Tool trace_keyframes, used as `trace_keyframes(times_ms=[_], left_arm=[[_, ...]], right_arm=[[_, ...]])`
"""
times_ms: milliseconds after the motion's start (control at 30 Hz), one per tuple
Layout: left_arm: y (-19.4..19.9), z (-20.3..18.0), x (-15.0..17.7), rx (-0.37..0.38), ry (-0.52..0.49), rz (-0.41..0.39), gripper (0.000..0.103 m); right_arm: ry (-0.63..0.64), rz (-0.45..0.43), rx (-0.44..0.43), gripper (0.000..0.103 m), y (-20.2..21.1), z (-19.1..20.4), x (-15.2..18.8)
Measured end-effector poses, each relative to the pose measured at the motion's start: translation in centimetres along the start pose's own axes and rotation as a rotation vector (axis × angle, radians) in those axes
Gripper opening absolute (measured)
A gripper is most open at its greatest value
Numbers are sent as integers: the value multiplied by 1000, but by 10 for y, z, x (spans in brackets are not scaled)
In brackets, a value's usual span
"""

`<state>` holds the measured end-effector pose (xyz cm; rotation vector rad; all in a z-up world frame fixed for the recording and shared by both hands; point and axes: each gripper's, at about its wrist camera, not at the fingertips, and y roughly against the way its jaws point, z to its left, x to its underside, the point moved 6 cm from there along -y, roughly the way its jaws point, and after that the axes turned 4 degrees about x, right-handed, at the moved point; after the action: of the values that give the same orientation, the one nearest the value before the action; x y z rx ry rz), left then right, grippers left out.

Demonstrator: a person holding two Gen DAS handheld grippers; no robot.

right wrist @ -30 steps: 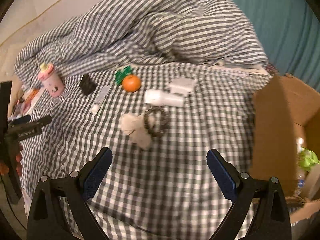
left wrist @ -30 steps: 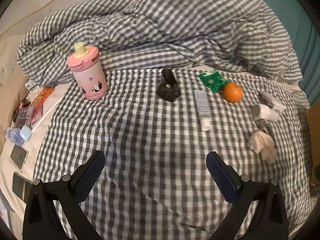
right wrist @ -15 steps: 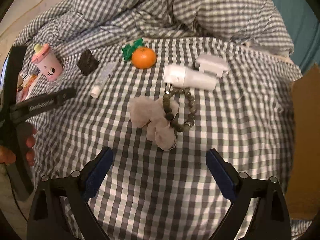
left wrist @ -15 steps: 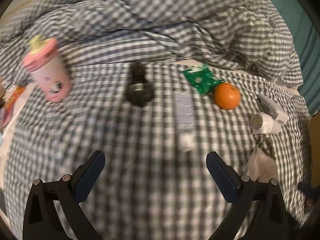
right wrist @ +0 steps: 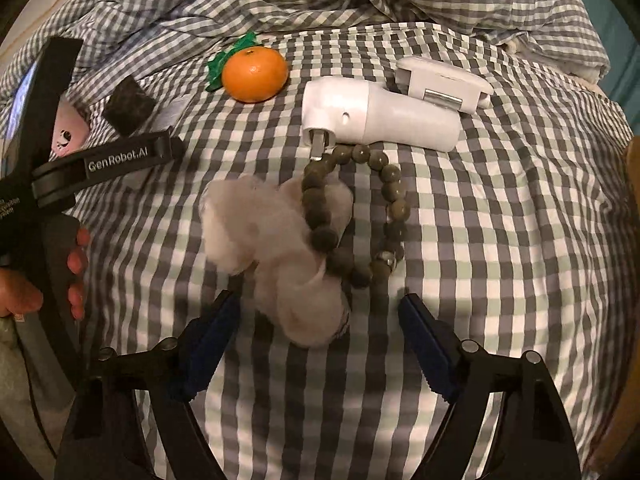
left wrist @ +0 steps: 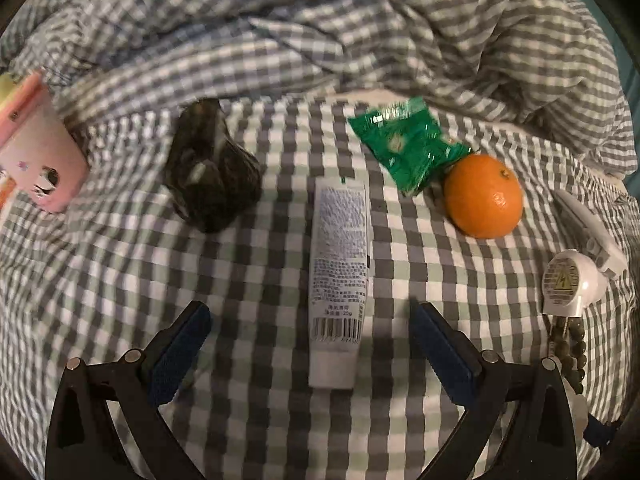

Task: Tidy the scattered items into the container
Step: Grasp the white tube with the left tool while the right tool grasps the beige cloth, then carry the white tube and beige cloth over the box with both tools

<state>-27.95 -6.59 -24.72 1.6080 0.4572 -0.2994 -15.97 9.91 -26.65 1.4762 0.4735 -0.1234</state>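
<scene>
Here, on a bed spread with a grey-and-white checked cotton sheet (left wrist: 120, 288), two hand-held grippers hang over scattered odds and ends. The left gripper (left wrist: 310, 334) points steeply down with its jaws wide apart and nothing gripped; the capped end of a white plastic squeeze tube printed with small text and a barcode (left wrist: 340, 276) lies between its blue-padded fingers (left wrist: 182, 354), touched by neither. Beyond the tube rest a dark crumpled lump, blurred (left wrist: 210, 166), a shiny green foil snack packet (left wrist: 406, 142) and, touching the packet's corner, a round orange mandarin (left wrist: 483, 196). A pink drinking bottle with a cartoon panda print (left wrist: 38, 160) stands at the left edge. The right gripper (right wrist: 318, 332) also points down, its jaws closing yet not pressing on anything; a fluffy beige plush bundle (right wrist: 276, 248) sits just ahead of and partly between its fingers. A loop of olive-brown round beads (right wrist: 390, 190) drapes over the plush and touches the metal pins of a white plastic plug-in device (right wrist: 376, 114), beside which lies a small white clip-like case (right wrist: 444, 80). A person's hand (right wrist: 48, 276) grips the left tool's handle at the right camera's left edge. A brown cardboard edge (right wrist: 632, 200), possibly the container, shows at that view's far right, well apart from the items.
</scene>
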Motion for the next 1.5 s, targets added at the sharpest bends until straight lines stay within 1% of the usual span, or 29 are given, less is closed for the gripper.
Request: trace_keyframes(times_ms=[33,100,133,167,200,233,267,300,333,400,533,633,767,900,1067,1233,1367,1500], left_arm=[[-2,0,-1,-2,0,2,103],[-5,-3,-2,-6,-20,1,100],[-7,-4,-2,-5,-31,1,96],[-6,-6,-2,3,-38,-2,90],[-6,-7,-2,8,-41,-6,86],[-5,-7,-2,11,-45,-8,78],[-3,-9,-2,18,-50,-10,62],[0,-10,-1,24,-51,-12,51],[3,-10,-1,24,-53,-12,26],[7,-10,0,20,-62,-3,26],[17,-4,9,44,-48,0,26],[37,4,27,51,-48,-10,26],[62,17,39,42,-59,-32,26],[95,22,43,41,-54,-80,26],[142,22,40,33,-104,-145,26],[175,12,33,41,-124,-187,26],[198,-9,39,63,-171,-211,26],[210,-30,49,74,-202,-217,26]], right_arm=[[1,-1,11,74,-2,-1,-2],[5,-1,43,59,-3,-5,-6],[-3,-3,51,54,-2,-8,-6],[-9,-6,52,40,0,-10,-6],[-15,-8,40,22,3,-12,-5],[-20,-6,22,16,5,-15,-4],[-29,-1,7,10,8,-18,-2],[-38,-1,-2,10,13,-20,0],[-43,-8,-6,10,20,-22,3],[-47,-22,-4,10,30,-23,8],[-47,-56,-7,10,56,-27,18],[-34,-85,6,10,77,-29,24],[-31,-118,15,10,101,-31,24],[-33,-149,18,10,119,-30,24],[-28,-183,13,10,139,-24,27],[-14,-225,5,10,165,-19,30],[-17,-250,8,10,183,-22,36],[-28,-269,6,10,196,-31,44]])
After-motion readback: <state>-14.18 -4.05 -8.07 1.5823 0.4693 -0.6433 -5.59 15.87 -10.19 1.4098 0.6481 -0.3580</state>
